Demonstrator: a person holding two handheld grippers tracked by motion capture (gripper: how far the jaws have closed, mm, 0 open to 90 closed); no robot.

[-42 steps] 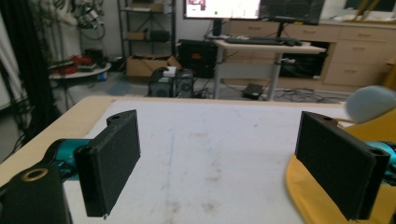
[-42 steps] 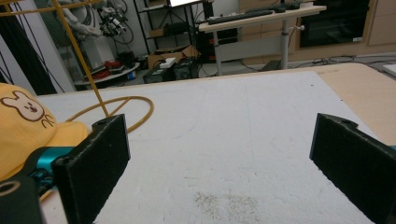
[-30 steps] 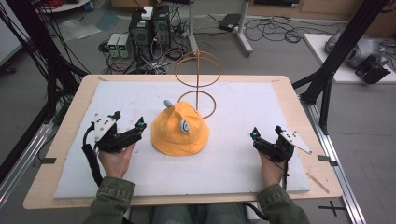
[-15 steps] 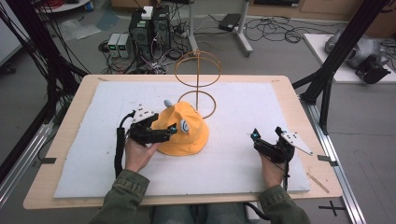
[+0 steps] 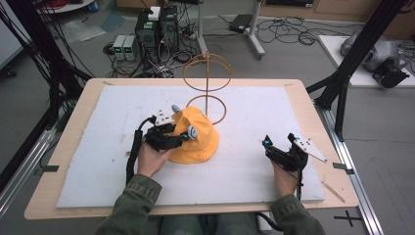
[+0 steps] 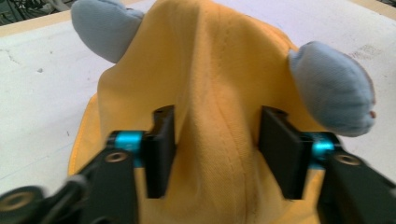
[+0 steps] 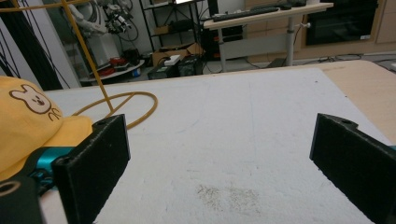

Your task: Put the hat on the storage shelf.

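Observation:
A yellow hat [image 5: 201,142] with grey stuffed ears [image 6: 331,88] lies in the middle of the white mat [image 5: 254,105]. My left gripper [image 5: 182,138] has come onto its left side. Its jaws have just been closing, and in the left gripper view the pads [image 6: 161,149] press a raised fold of the hat's crown [image 6: 215,93] from both sides. My right gripper [image 5: 279,140] rests open on the mat at the right, well apart from the hat, with nothing between its fingers [image 7: 98,158]. The hat's rabbit print [image 7: 35,100] shows at the left of the right gripper view.
A gold wire stand [image 5: 207,73] with a ring base [image 5: 218,115] rises just behind the hat; it also shows as the wire stand [image 7: 123,105] in the right gripper view. The mat covers a wooden table [image 5: 306,98]. Black frame posts [image 5: 342,78] flank the table.
My left gripper moved right from the open mat onto the hat and its jaws narrowed around a fold of the crown. The right gripper stayed where it was.

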